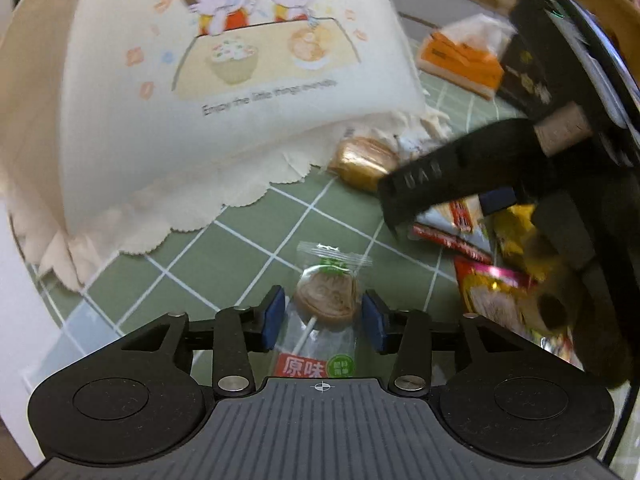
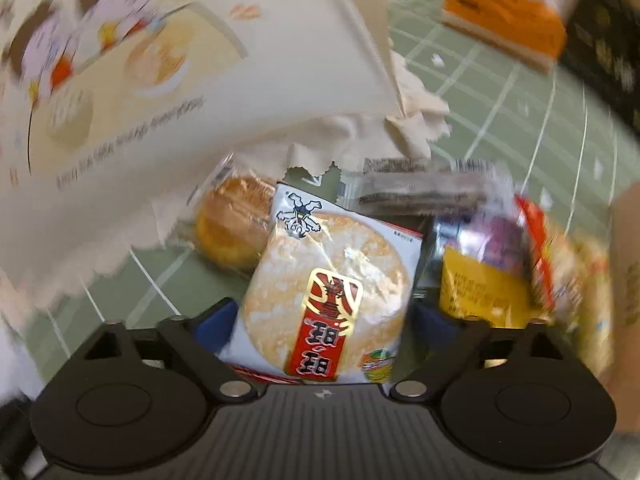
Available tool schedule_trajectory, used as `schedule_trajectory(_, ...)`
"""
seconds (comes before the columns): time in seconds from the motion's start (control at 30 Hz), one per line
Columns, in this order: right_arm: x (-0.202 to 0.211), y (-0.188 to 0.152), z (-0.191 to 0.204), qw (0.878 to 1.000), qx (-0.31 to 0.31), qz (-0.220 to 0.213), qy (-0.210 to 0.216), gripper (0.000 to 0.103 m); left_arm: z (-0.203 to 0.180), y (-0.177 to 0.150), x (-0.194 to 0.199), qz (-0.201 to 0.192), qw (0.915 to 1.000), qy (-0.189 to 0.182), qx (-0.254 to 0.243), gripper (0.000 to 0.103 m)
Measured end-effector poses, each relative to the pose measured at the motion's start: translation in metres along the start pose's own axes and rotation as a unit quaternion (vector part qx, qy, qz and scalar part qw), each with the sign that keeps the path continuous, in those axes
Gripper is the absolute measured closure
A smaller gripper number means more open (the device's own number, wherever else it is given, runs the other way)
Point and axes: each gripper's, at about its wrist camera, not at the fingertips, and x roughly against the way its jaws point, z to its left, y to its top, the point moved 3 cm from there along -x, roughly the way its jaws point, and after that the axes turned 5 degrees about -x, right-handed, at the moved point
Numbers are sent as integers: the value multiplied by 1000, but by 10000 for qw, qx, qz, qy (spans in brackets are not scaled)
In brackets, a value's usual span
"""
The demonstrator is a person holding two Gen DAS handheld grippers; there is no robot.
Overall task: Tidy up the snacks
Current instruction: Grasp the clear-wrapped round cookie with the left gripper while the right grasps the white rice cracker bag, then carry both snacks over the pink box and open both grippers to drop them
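Risk: the left tool [image 1: 324, 316] stands released, blue pads either side of the clear-wrapped brown lollipop [image 1: 326, 294] on the green grid-patterned table [image 1: 248, 232]; closing on slick film could squirt it aside. The right tool [image 2: 324, 320] straddles the round white rice-cracker packet [image 2: 326, 280]; whether it is clamped cannot be told. A loose hold would drop the packet beside the cream cartoon-printed fabric bag [image 1: 200, 80].

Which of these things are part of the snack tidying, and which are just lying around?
Part of the job:
lollipop, between the left gripper fingers
rice cracker packet, in the right gripper
wrapped bun
cartoon storage bag

Just lying about:
orange tissue pack
green checked tablecloth
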Motion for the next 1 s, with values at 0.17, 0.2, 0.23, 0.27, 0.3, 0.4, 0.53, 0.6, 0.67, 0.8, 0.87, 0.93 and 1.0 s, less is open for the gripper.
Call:
schedule_trajectory(0.17,40,1,15,9985,407,-306,200,30,-5,-2,3,41,9998,4,-181,55)
schedule_trajectory(0.2,48,1,17,9980,443,-393,202,30,-8,-3,4,58,9995,56,-305,55)
schedule_trajectory(0.23,57,0,18,9976,457,-482,188,30,-11,-3,3,71,9991,107,-413,55)
schedule_trajectory(0.27,67,0,13,9975,434,-538,173,30,-15,-4,4,84,9983,171,-558,55)
schedule_trajectory(0.3,75,-2,10,9976,383,-561,155,30,-20,-6,4,100,9969,245,-736,56)
schedule_trajectory(0.4,95,-17,-8,9981,147,-592,131,30,-25,-8,5,61,9959,305,-850,62)
schedule_trajectory(0.53,120,-54,-44,9978,-118,-648,-105,30,-28,-7,6,68,9970,-97,-760,63)
schedule_trajectory(0.6,130,-74,-62,9969,-261,-688,-287,30,-36,-9,12,1,9958,-234,-887,63)
schedule_trajectory(0.67,135,-92,-82,9953,-504,-691,-459,30,-45,-10,20,-87,9943,-415,-981,63)
schedule_trajectory(0.8,142,-130,-121,9889,-1246,-525,-611,30,-70,-17,48,-195,9887,-965,-1135,63)
schedule_trajectory(0.87,143,-151,-136,9836,-1620,-423,-667,30,-83,-24,57,-155,9839,-1271,-1247,63)
schedule_trajectory(0.93,146,-172,-149,9771,-1941,-412,-762,30,-99,-34,64,-67,9784,-1555,-1360,63)
schedule_trajectory(1.0,153,-193,-159,9699,-2231,-457,-862,30,-115,-42,66,49,9720,-1836,-1463,63)
